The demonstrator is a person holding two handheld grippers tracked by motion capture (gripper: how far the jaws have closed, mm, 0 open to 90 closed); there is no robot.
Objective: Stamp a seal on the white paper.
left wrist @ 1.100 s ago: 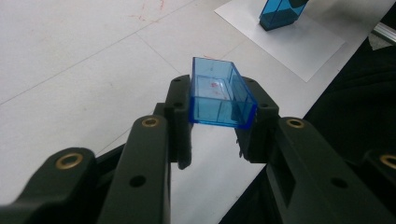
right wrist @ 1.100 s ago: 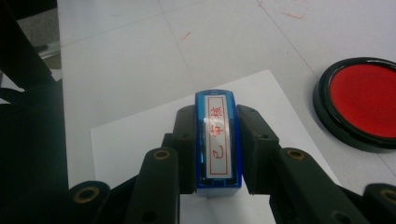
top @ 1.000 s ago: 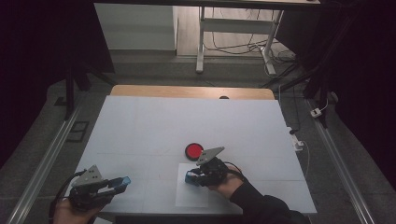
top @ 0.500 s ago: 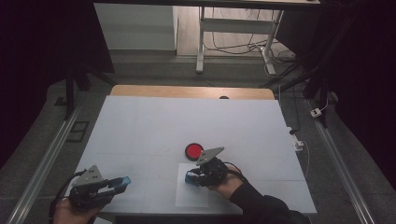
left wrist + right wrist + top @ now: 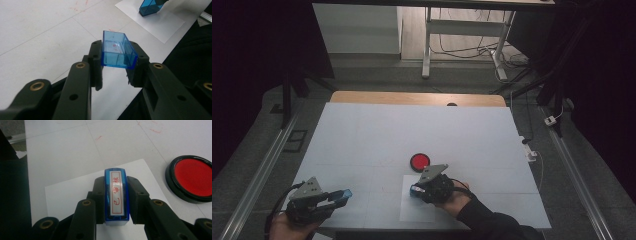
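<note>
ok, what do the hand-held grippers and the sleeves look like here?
Both hand-held grippers, left and right, are matte black, each with a grey three-cornered plate on top and a black cable trailing back. Up close, the jaw links carry brass-coloured bushings and small round holes. The right arm wears a dark sleeve.

White table top with faint seam lines and a few red marks; wooden strip along its far edge, small dark spot on that strip. Metal rails run along both long sides. Beyond the table: white desk legs, loose cables on the floor, pale cabinet. White plug lies right of the table. Surroundings dark.
</note>
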